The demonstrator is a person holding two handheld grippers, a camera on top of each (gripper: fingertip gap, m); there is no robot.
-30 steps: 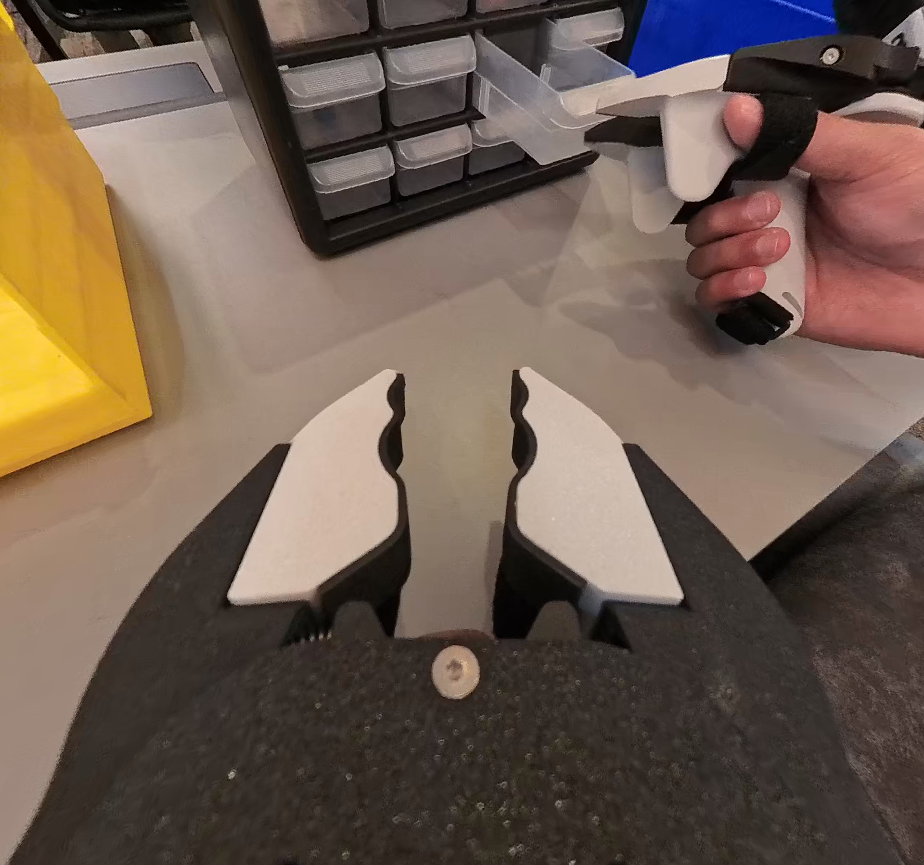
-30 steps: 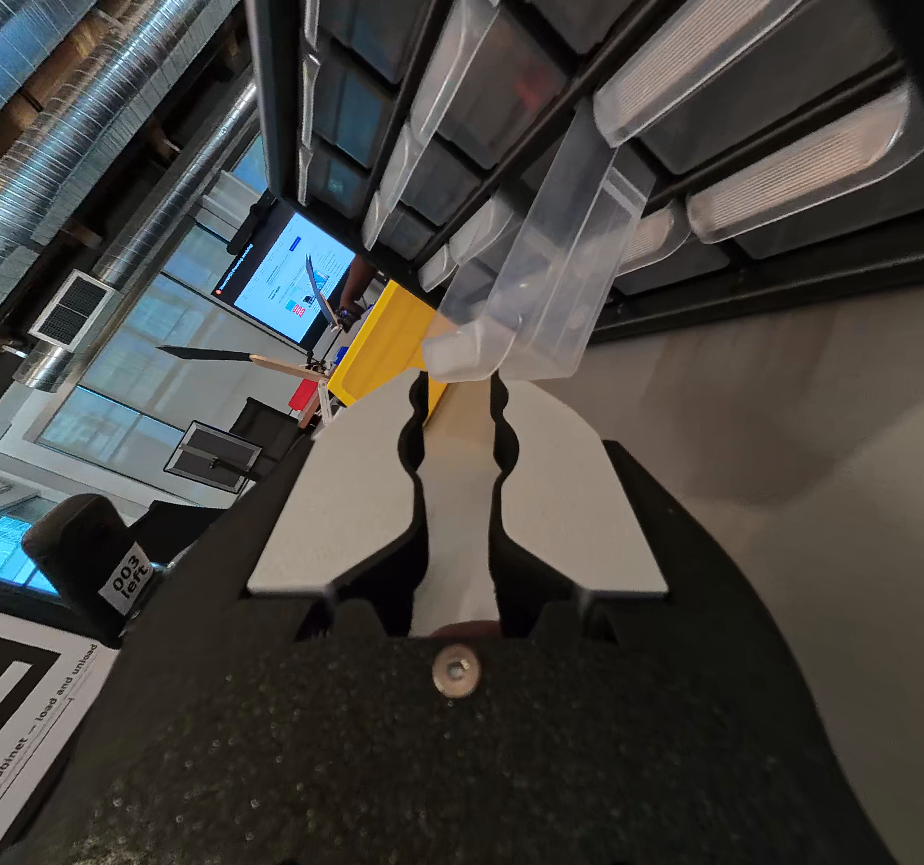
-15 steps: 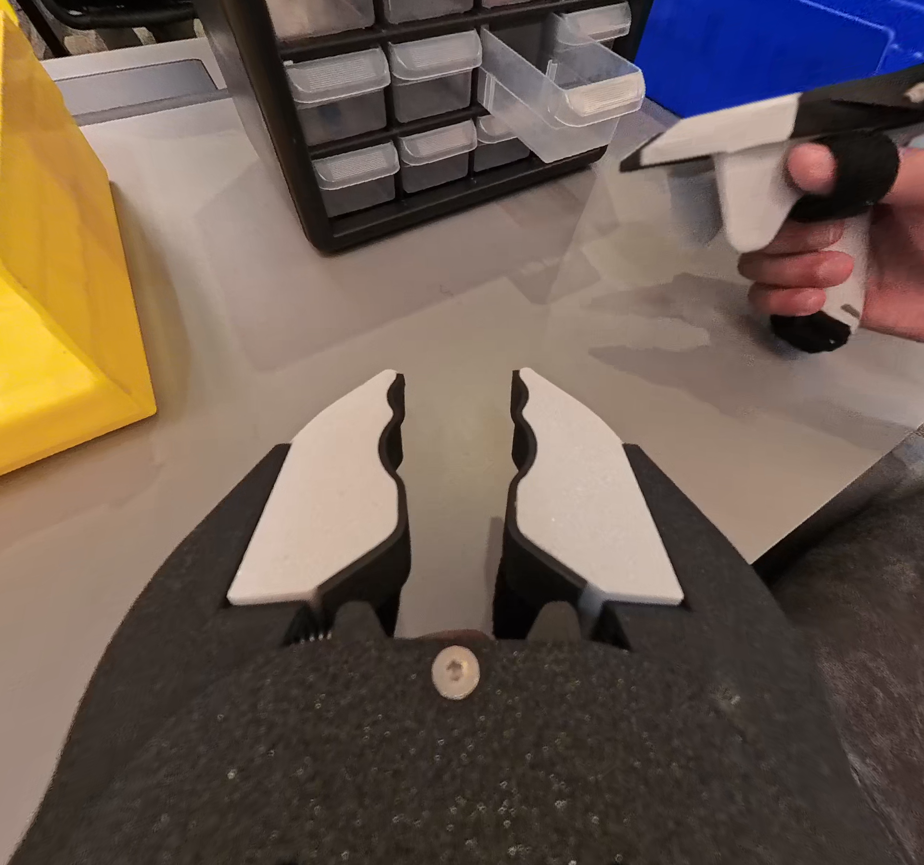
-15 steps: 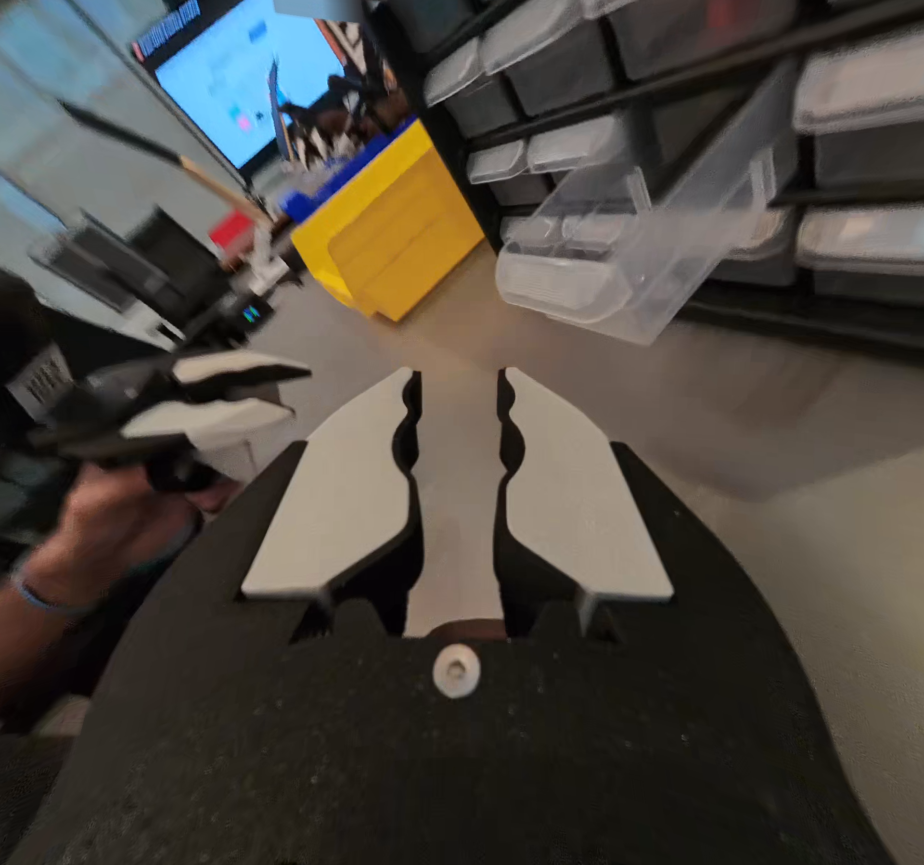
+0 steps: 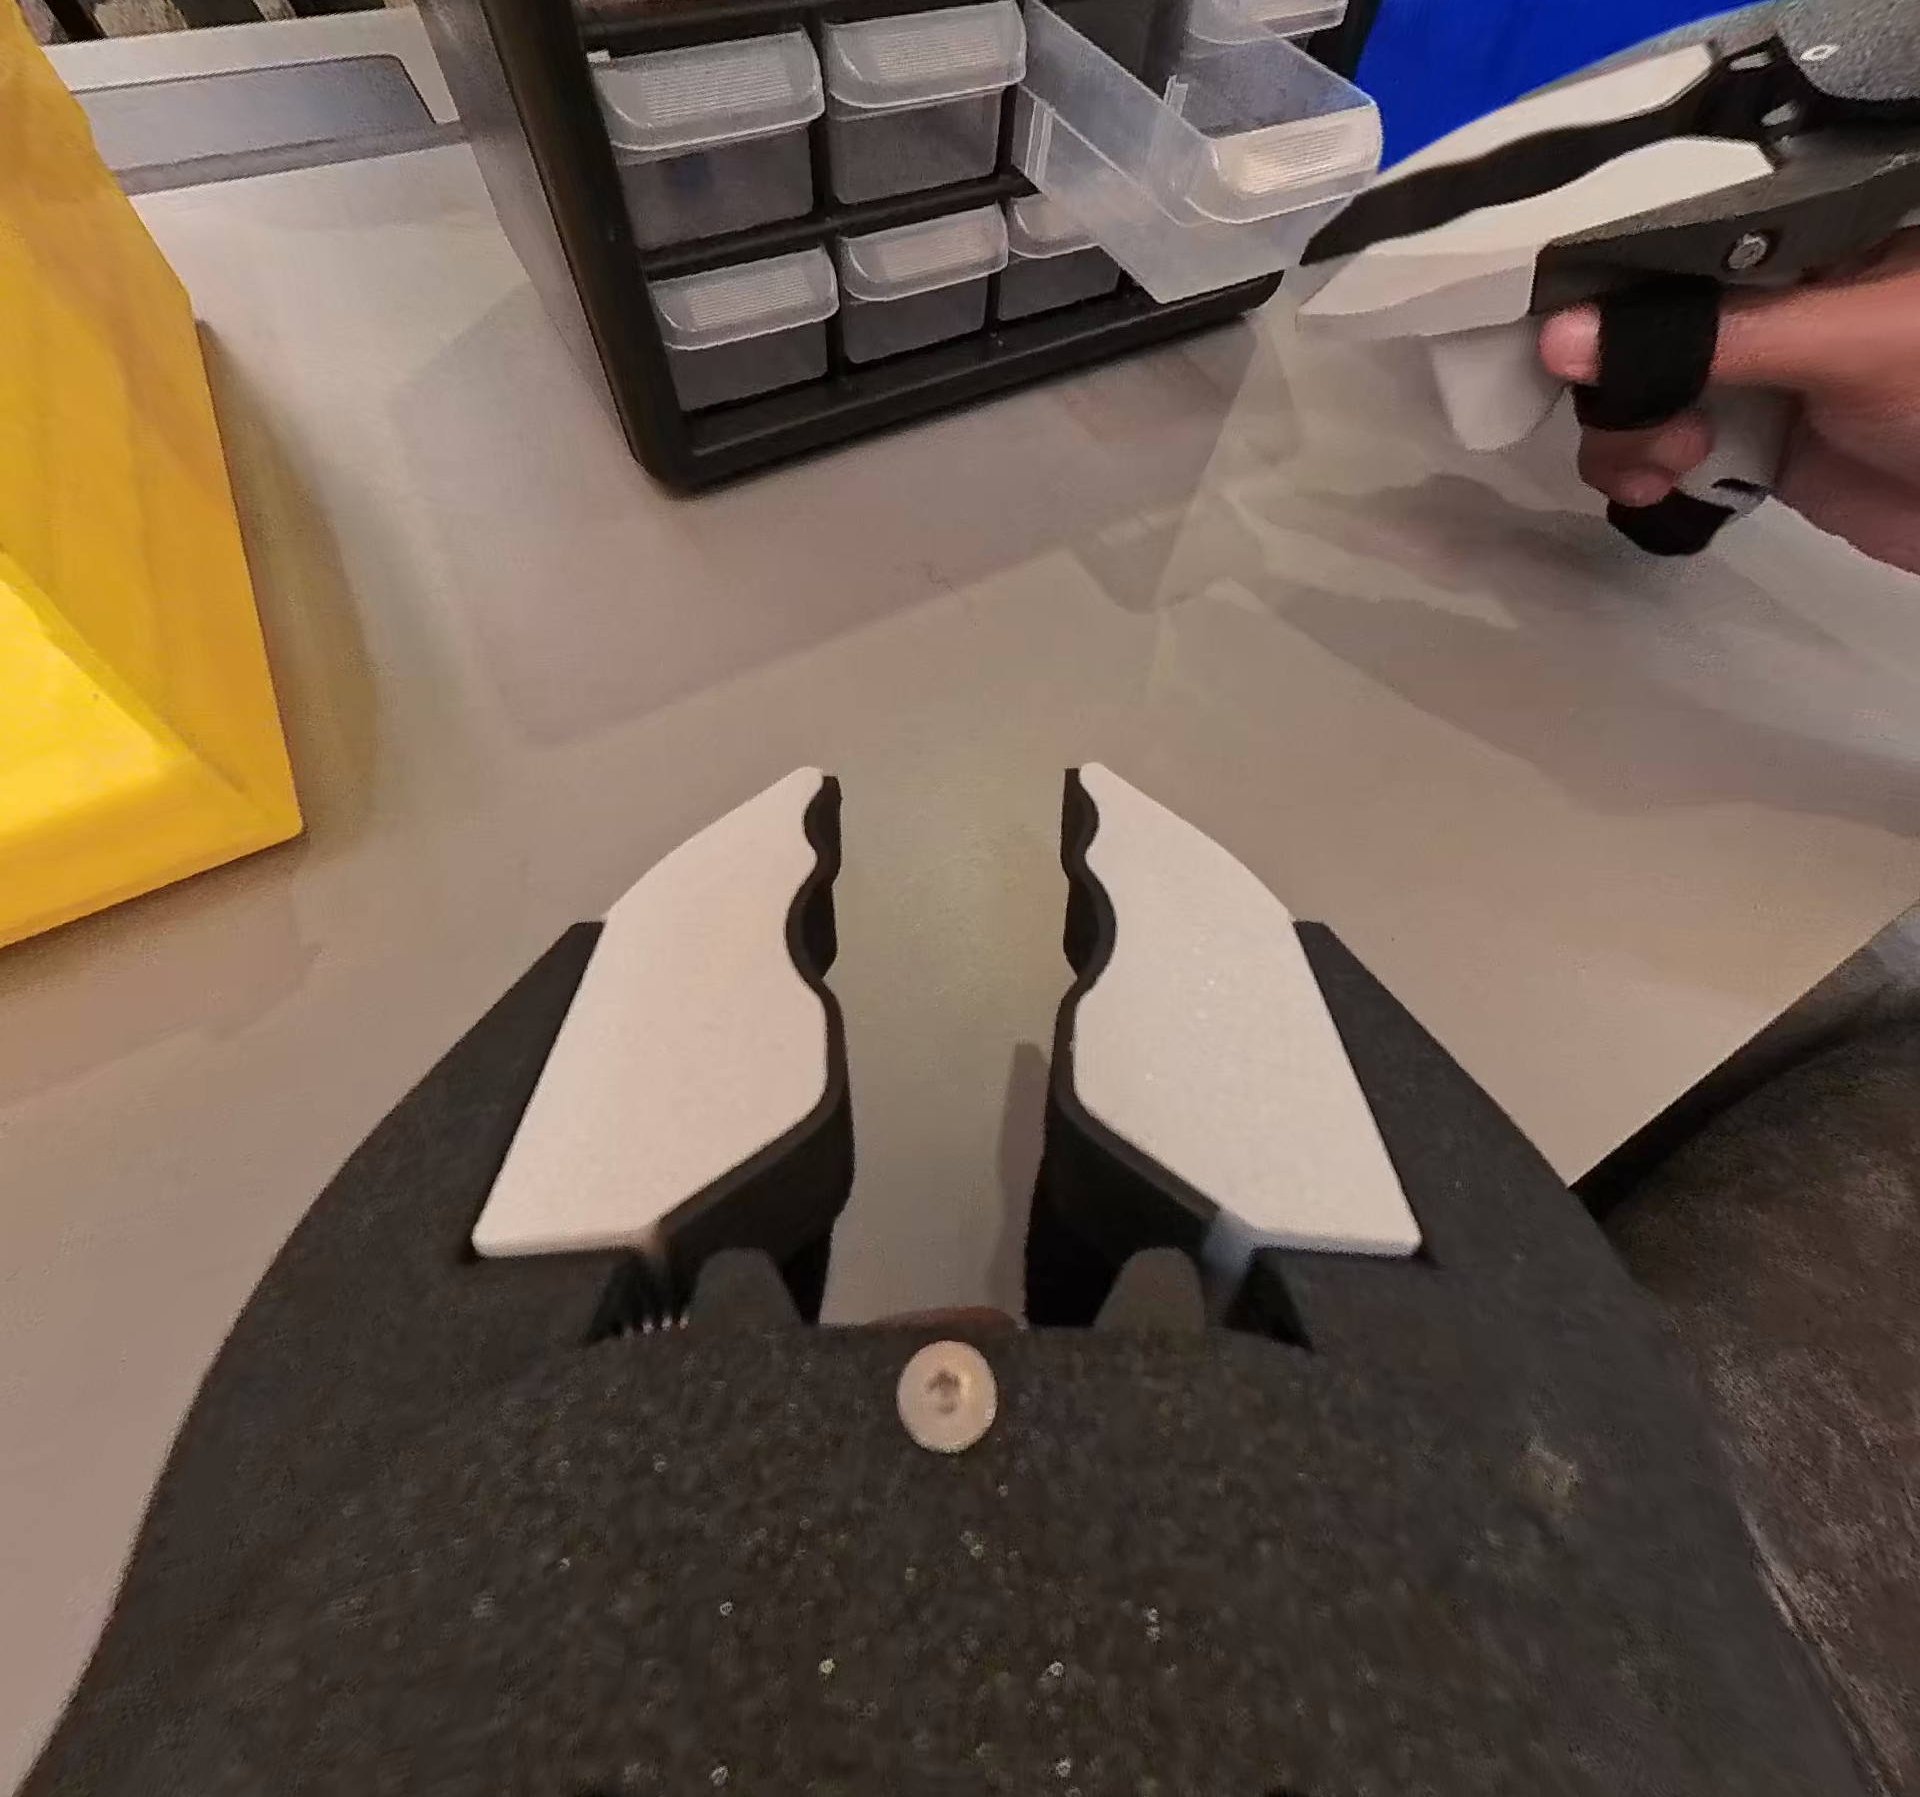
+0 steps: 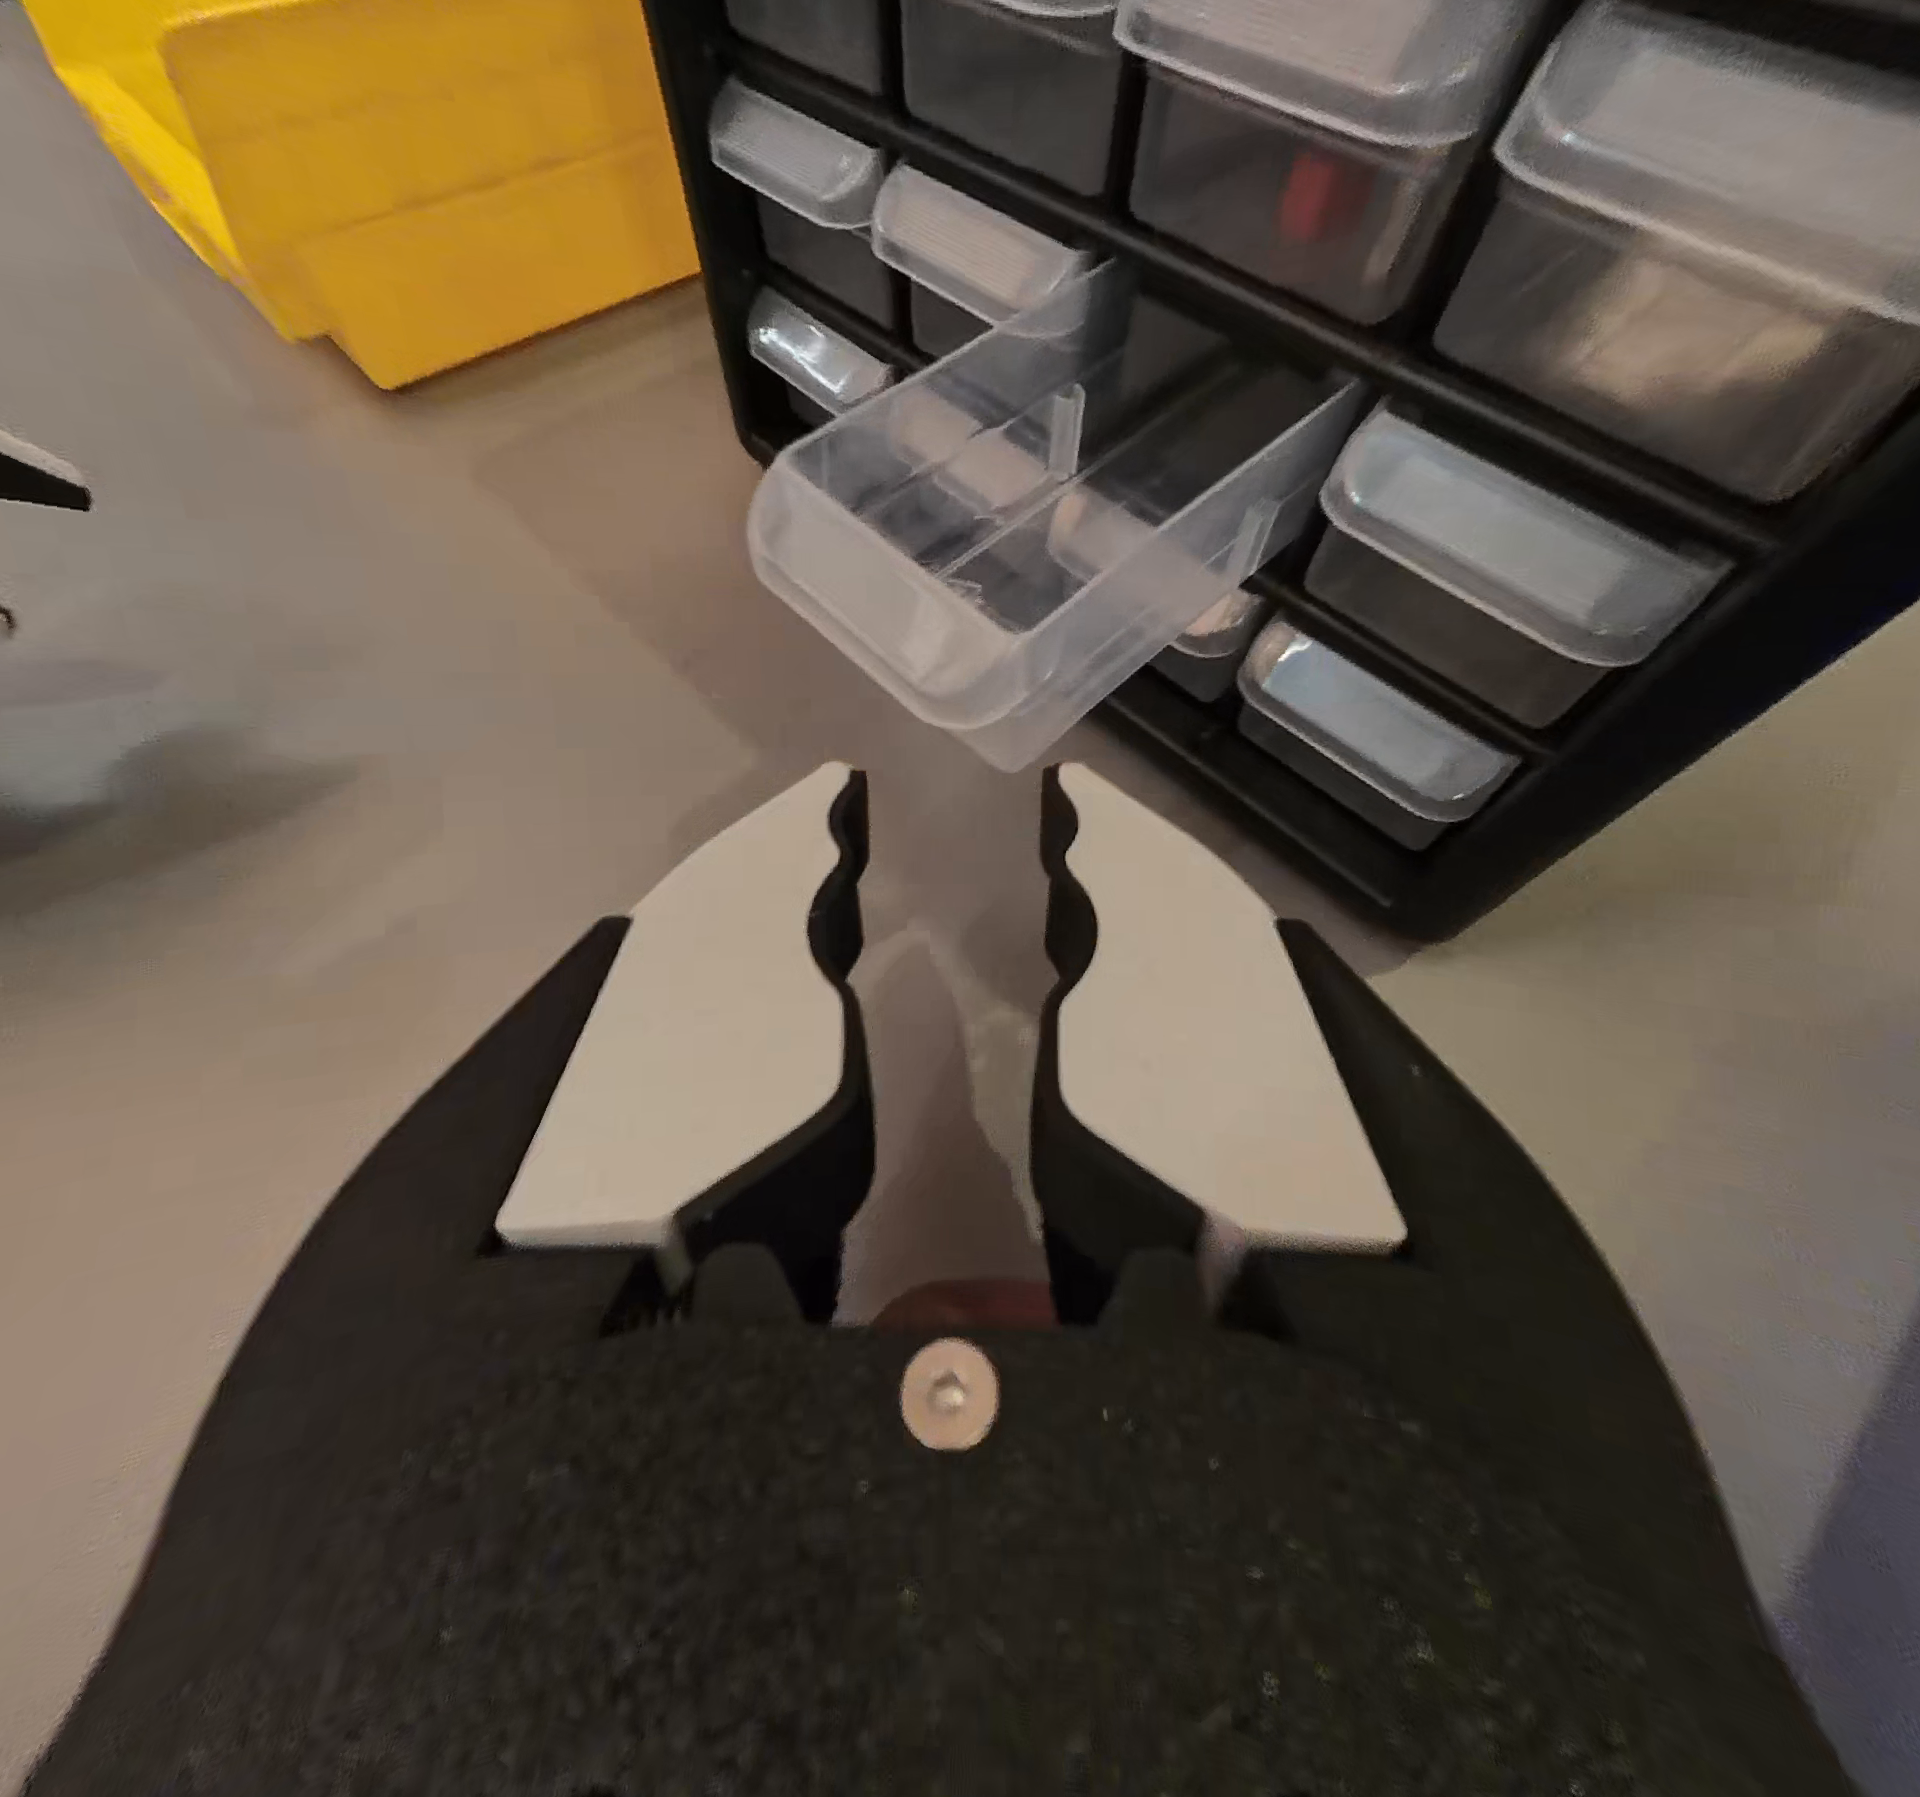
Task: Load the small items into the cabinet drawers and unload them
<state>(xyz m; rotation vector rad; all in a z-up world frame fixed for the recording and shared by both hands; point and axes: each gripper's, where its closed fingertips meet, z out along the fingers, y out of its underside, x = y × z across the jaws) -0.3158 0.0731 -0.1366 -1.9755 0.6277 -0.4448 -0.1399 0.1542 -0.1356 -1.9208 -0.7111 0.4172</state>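
While left wrist view shows blue bin, right doesn't.

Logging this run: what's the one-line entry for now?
drawer: pulled out, looks empty | left gripper: open, empty | right gripper: open, short of drawer

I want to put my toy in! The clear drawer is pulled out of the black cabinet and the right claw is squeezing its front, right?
Not quite. The clear drawer is pulled out of the black cabinet, but the right claw hangs open just short of its front, touching nothing. The right wrist view shows the gap.
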